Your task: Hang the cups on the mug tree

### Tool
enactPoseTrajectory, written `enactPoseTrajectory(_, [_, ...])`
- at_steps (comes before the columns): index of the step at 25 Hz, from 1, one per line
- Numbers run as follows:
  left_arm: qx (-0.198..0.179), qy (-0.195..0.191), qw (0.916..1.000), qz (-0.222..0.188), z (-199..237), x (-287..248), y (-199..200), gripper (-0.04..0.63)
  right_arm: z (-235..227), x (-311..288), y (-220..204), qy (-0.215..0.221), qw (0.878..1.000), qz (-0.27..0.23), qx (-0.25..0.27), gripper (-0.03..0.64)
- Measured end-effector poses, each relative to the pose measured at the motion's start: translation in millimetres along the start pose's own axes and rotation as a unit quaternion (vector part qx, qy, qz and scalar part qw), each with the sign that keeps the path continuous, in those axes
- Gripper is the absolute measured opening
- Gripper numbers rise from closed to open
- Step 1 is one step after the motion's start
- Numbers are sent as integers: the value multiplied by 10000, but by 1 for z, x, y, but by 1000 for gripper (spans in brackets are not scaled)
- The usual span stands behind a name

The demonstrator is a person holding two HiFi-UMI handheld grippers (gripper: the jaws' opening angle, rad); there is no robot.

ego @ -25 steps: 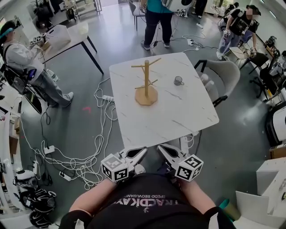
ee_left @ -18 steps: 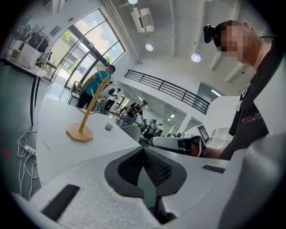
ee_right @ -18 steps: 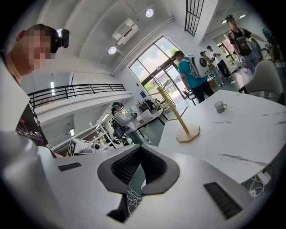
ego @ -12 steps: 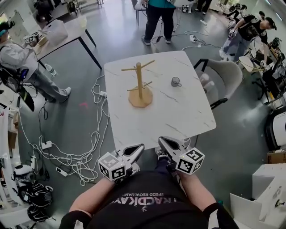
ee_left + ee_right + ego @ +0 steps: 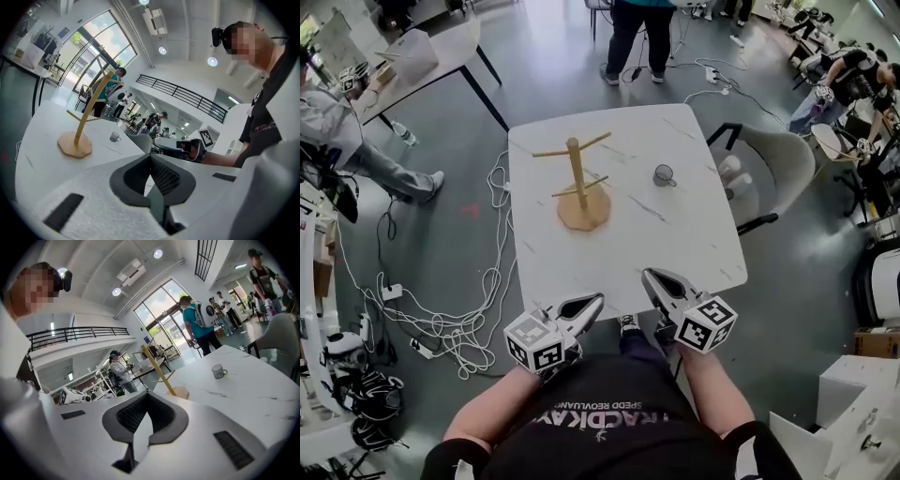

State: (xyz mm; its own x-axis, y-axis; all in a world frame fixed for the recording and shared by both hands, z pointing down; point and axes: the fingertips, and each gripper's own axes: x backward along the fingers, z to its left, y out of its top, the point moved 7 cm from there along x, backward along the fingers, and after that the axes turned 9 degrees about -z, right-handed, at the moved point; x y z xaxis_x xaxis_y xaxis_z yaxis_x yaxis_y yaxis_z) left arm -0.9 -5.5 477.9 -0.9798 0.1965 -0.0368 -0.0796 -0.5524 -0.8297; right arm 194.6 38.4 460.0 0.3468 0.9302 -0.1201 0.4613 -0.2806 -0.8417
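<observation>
A wooden mug tree (image 5: 575, 178) stands left of centre on the white marble table (image 5: 675, 244), with bare pegs. A small grey cup (image 5: 664, 174) sits on the table to the tree's right, apart from it. My left gripper (image 5: 594, 301) and right gripper (image 5: 650, 276) hover at the table's near edge, both shut and holding nothing. In the left gripper view the mug tree (image 5: 86, 117) and cup (image 5: 115, 136) lie far ahead. In the right gripper view the cup (image 5: 217, 371) stands right of the mug tree (image 5: 159, 371).
A grey chair (image 5: 778, 164) stands against the table's right side. Cables (image 5: 473, 319) trail over the floor on the left. Another table (image 5: 422, 61) is at the back left. People stand behind the table and at both sides of the room.
Both grippers have edged forward to the table's near edge and the view has shifted. The cup and mug tree have not moved on the table.
</observation>
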Motion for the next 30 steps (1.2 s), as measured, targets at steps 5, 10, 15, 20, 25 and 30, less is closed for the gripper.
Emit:
enactPoseTrajectory(5, [48, 115, 9999, 22, 4, -24, 4, -3, -43, -6, 23, -142, 9999, 21, 77, 9])
enactPoseTrajectory(10, [100, 300, 9995, -4, 10, -48, 4, -3, -84, -15, 38, -188, 9997, 120, 110, 9])
enactPoseTrajectory(15, [146, 470, 9988, -25, 18, -70, 4, -3, -119, -29, 46, -166, 9992, 292, 196, 9])
enactPoseTrajectory(20, [187, 619, 9979, -35, 22, -90, 3, -3, -157, -42, 52, -195, 9979, 502, 356, 9])
enactPoseTrajectory(25, [255, 793, 9965, -49, 25, -106, 3, -3, -191, -55, 60, -248, 9954, 729, 578, 9])
enactPoseTrajectory(30, [271, 926, 9953, -58, 28, -118, 4, -3, -224, -67, 64, -364, 9898, 1005, 941, 10])
